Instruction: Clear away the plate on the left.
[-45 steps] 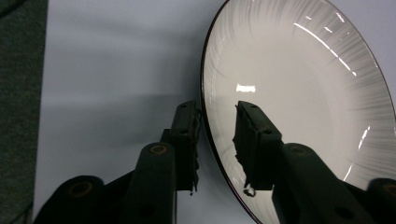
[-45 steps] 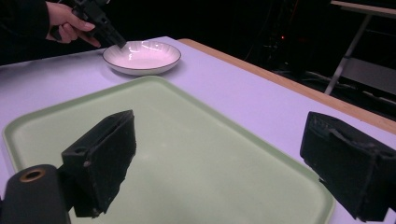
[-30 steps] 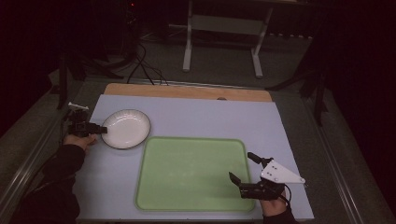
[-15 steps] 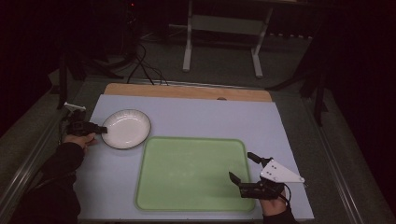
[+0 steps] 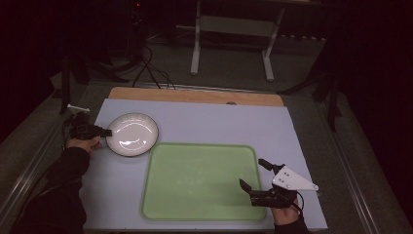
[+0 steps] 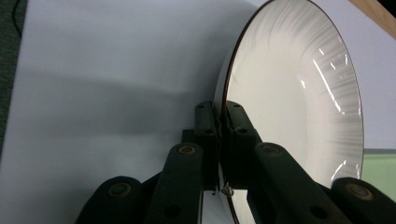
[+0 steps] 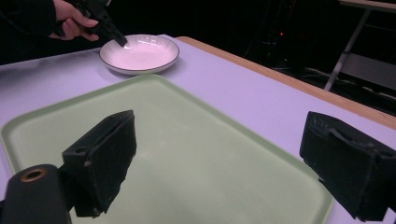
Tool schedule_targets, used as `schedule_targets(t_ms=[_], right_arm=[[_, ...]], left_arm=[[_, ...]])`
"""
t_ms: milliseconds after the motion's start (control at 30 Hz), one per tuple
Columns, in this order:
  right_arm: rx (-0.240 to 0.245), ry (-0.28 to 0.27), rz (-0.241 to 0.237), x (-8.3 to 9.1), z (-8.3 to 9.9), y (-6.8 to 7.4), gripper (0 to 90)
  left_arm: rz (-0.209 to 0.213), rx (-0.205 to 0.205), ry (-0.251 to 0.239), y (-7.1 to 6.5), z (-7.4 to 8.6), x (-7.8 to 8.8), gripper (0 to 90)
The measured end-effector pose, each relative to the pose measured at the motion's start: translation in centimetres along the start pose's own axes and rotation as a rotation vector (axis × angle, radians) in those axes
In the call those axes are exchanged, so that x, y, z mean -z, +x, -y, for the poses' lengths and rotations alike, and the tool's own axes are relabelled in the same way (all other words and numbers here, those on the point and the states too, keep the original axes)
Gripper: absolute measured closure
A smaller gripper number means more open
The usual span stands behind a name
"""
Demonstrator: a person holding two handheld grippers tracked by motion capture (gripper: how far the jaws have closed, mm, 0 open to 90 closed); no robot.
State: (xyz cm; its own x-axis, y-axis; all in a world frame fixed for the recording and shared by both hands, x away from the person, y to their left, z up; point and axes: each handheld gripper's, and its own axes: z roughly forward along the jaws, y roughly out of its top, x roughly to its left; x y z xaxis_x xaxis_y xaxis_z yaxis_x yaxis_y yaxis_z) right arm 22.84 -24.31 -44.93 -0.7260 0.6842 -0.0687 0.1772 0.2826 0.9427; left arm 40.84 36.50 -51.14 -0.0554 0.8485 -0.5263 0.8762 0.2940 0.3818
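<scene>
Gripping round ribbed glossy plate (image 6: 299,93), left gripper (image 6: 219,116)

In the left gripper view, the plate (image 6: 299,102) was cut off at the bottom edge, and the left hand-held gripper (image 6: 219,123) hid part of its rim. The tray (image 7: 187,154) ran past the bottom edge in the right gripper view.

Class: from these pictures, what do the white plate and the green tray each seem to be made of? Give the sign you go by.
Plate: probably glazed ceramic; glossy white with sharp light glints, fine ribs toward a thin dark rim. Tray: probably plastic; even pale green, dull sheen, rounded corners and a moulded raised lip. Neither can be settled by look alone.
</scene>
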Motion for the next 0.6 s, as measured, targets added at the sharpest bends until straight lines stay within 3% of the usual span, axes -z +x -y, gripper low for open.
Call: schedule_targets(t_ms=[433, 600], right_arm=[[-0.002, -0.002, 0.001, 0.0, 0.0, 0.0, 10.6], [-0.002, -0.003, 0.002, 0.0, 0.0, 0.0, 10.6]], left_arm=[[-0.025, -0.044, -0.030, -1.6, -0.6, 1.8, 84.3], [-0.035, -0.038, -0.050, -1.9, -0.8, 2.5, 84.2]])
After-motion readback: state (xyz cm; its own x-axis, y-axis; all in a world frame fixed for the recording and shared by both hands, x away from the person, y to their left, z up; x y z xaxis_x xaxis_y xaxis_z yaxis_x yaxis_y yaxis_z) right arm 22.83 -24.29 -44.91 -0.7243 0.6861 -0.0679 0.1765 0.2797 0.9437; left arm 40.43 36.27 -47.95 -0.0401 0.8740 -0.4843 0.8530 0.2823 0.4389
